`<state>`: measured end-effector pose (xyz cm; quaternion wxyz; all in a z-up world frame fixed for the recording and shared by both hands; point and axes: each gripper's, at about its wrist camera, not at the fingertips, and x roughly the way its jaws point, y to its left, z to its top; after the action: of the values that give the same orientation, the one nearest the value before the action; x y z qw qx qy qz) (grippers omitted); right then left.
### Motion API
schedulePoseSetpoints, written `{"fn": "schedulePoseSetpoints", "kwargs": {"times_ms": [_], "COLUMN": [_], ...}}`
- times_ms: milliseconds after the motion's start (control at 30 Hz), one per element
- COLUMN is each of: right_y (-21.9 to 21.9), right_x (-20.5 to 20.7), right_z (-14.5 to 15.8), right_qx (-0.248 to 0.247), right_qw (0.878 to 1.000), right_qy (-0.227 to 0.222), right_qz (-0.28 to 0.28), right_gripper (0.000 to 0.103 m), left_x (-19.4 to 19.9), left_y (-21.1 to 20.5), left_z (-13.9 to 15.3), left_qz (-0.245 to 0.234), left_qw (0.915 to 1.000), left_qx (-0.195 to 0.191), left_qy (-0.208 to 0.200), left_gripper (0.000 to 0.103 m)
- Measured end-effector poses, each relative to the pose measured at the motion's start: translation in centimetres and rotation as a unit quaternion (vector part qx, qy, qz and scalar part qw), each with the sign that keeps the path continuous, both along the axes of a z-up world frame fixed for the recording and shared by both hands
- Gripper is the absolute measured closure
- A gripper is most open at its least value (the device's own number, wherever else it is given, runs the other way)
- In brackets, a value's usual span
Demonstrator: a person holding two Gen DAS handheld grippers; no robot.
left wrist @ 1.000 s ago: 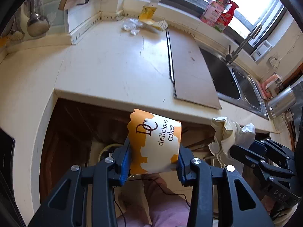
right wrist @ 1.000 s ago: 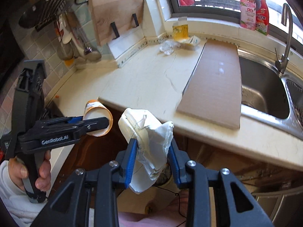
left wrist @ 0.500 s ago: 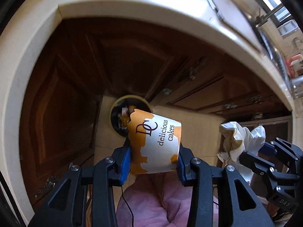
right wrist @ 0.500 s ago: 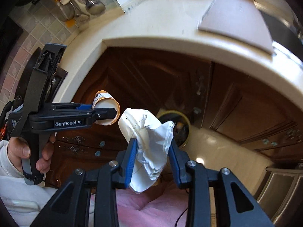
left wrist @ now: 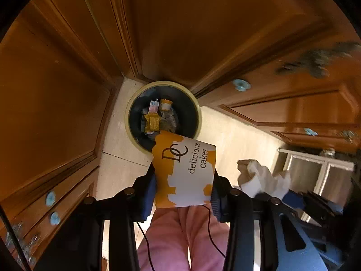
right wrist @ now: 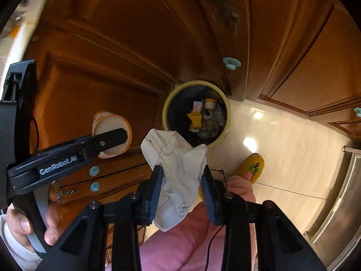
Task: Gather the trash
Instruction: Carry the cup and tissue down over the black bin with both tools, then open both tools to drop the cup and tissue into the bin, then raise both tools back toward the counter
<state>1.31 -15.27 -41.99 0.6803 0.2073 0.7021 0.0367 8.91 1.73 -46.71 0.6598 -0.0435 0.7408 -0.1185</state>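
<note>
While we look down at the brown wooden cupboard doors (left wrist: 67,103), we see the round yellow-rimmed trash bin (left wrist: 195,107) below, our left gripper (left wrist: 183,194) squeezing an orange-and-white paper cake cup (left wrist: 183,169), our right gripper (right wrist: 181,190) squeezing a crumpled white paper wad (right wrist: 178,169).

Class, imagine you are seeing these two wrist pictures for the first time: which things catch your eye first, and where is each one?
First comes the orange-and-white paper cup printed "delicious cakes", clamped in the left gripper at the bottom centre. Next, the crumpled white paper pinched in the right gripper, low in the right wrist view. Beyond both, the round yellow-rimmed trash bin stands on the pale floor in the corner of the wooden cabinets, already holding wrappers.
</note>
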Motion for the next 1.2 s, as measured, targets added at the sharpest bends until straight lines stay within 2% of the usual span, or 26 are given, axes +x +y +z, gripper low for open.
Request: {"fn": "schedulePoseSetpoints", "kwargs": {"times_ms": [233, 333, 433, 767, 867, 933, 1000, 1067, 1200], "right_y": [0.2, 0.2, 0.7, 2.6, 2.8, 2.8, 2.8, 3.1, 3.1], "right_x": [2.6, 3.3, 4.1, 7.1, 7.8, 7.9, 7.8, 7.8, 7.4], "right_z": [-5.1, -6.6, -7.6, -7.5, -7.1, -6.8, -6.1, -5.6, -4.1], "right_qx": [-0.014, -0.022, -0.028, -0.043, -0.051, -0.058, -0.057, -0.055, -0.054], "right_qw": [0.999, 0.999, 0.998, 0.997, 0.997, 0.997, 0.998, 0.998, 0.998], "right_qy": [0.027, 0.035, 0.044, 0.044, 0.038, 0.032, 0.019, 0.013, 0.012], "right_qz": [0.011, 0.018, 0.024, 0.042, 0.037, 0.032, 0.027, 0.031, 0.035], "right_gripper": [0.067, 0.067, 0.067, 0.062, 0.056, 0.047, 0.044, 0.036, 0.036], "left_x": [2.1, 2.2, 1.9, 0.2, -0.3, -0.5, -0.8, -1.1, -1.4], "left_y": [-0.1, 0.6, 1.5, 5.4, 6.4, 6.6, 7.0, 7.3, 7.6], "left_z": [-7.6, -9.0, -9.6, -7.3, -6.3, -5.8, -5.2, -4.7, -2.5], "left_qz": [0.012, 0.013, 0.011, 0.043, 0.054, 0.061, 0.069, 0.076, 0.082], "left_qw": [0.9989, 0.9980, 0.9970, 0.9961, 0.9955, 0.9950, 0.9945, 0.9939, 0.9929], "left_qx": [0.030, 0.051, 0.071, 0.077, 0.077, 0.078, 0.079, 0.080, 0.085], "left_qy": [0.034, 0.033, 0.027, 0.005, 0.002, 0.002, 0.000, -0.003, -0.011], "left_gripper": [0.049, 0.034, 0.034, 0.033, 0.033, 0.033, 0.033, 0.033, 0.033]}}
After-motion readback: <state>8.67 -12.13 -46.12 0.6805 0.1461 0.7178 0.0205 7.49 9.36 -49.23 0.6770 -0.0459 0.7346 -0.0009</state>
